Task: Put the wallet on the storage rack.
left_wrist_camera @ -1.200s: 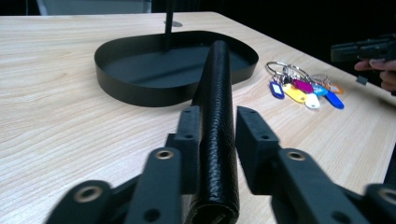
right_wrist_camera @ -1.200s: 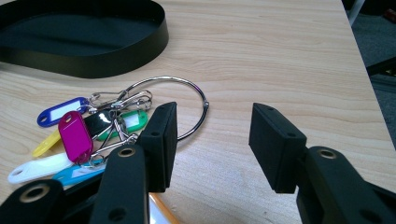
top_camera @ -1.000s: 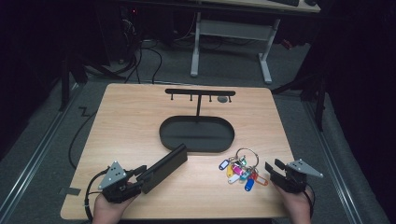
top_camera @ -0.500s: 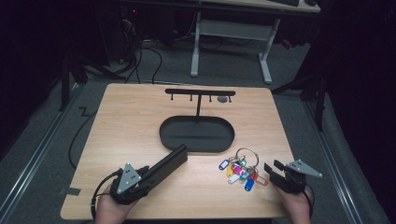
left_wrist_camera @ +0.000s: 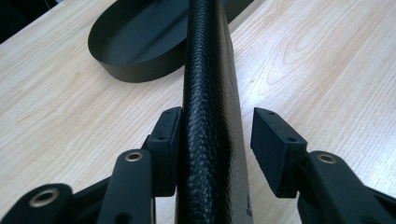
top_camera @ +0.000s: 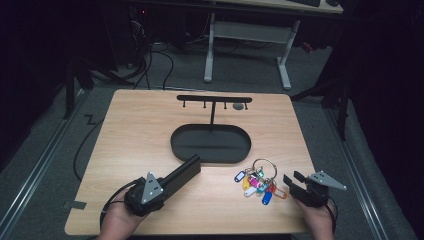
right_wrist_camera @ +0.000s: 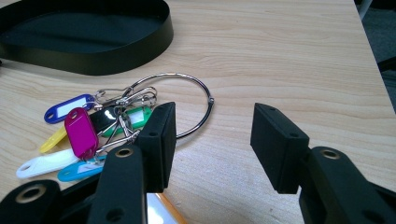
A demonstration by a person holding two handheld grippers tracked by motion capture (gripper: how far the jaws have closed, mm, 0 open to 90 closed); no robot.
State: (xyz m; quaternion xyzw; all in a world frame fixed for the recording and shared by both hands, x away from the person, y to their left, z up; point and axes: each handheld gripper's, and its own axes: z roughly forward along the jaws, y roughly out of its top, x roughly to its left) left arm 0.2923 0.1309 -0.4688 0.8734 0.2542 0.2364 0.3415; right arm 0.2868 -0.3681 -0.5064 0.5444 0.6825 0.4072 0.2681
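A long black textured case [top_camera: 183,174] lies slantwise on the wooden table [top_camera: 140,130], its far end near the oval black tray [top_camera: 174,146]. My left gripper [top_camera: 166,188] is open astride the case's near end. In the left gripper view the case [left_wrist_camera: 210,93] runs up between the jaws of the left gripper [left_wrist_camera: 215,135]: the left pad touches it, while the right pad [left_wrist_camera: 273,144] stands apart. A metal ring with coloured key tags [top_camera: 259,181] lies just left of my open right gripper [top_camera: 293,178]. Seen from the right gripper [right_wrist_camera: 212,140], the key bunch [right_wrist_camera: 116,116] sits beside its left jaw.
A black stand with a hook bar [top_camera: 214,98] rises from the tray's far side. The tray's wall [left_wrist_camera: 135,72] [right_wrist_camera: 93,60] sits ahead of both grippers. The table's right edge [top_camera: 300,135] is close to the right hand. Table legs and cables are on the floor beyond.
My left gripper has moved forward and to the right, and its jaws now straddle the near end of the black case. The right gripper and the keys have stayed still.
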